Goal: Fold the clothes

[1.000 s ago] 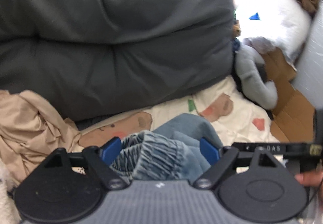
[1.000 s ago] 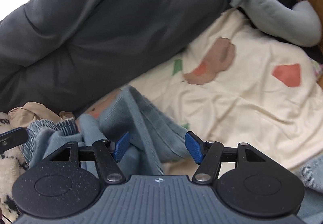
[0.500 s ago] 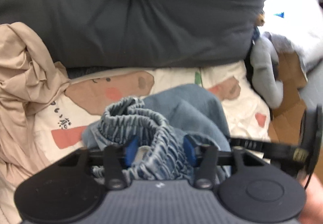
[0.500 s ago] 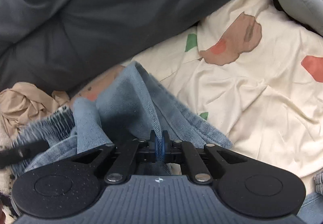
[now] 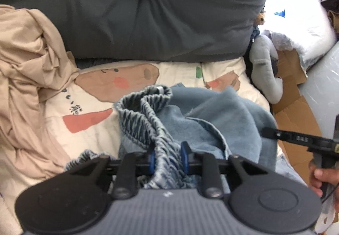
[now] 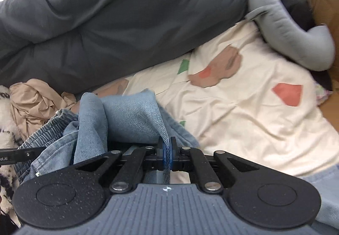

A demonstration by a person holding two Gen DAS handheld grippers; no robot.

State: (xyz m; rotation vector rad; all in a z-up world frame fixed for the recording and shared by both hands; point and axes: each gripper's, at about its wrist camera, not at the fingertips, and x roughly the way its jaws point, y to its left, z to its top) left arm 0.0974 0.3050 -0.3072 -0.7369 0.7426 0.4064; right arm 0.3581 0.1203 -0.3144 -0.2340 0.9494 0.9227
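Denim garment [image 5: 211, 116], pale blue, lies bunched on the cream printed bedsheet [image 5: 93, 107] before me. My left gripper [image 5: 167, 157] has just been closing; its fingers [image 5: 184, 155] now clamp the gathered elastic waistband [image 5: 144, 107]. My right gripper [image 6: 166, 155] is pressed fully together on a thin raised fold of the same denim. Behind: a dark grey duvet [image 5: 148, 12] walls off the far side; a crumpled beige cloth [image 5: 27, 48] crowds the left; a grey plush toy [image 6: 286, 29] and cardboard [image 5: 296, 112] sit at right. Only the left view shows my right hand [image 5: 324, 177] on its handle; only the right view shows a black-and-white fleecy fabric [image 6: 6, 129] at its left edge
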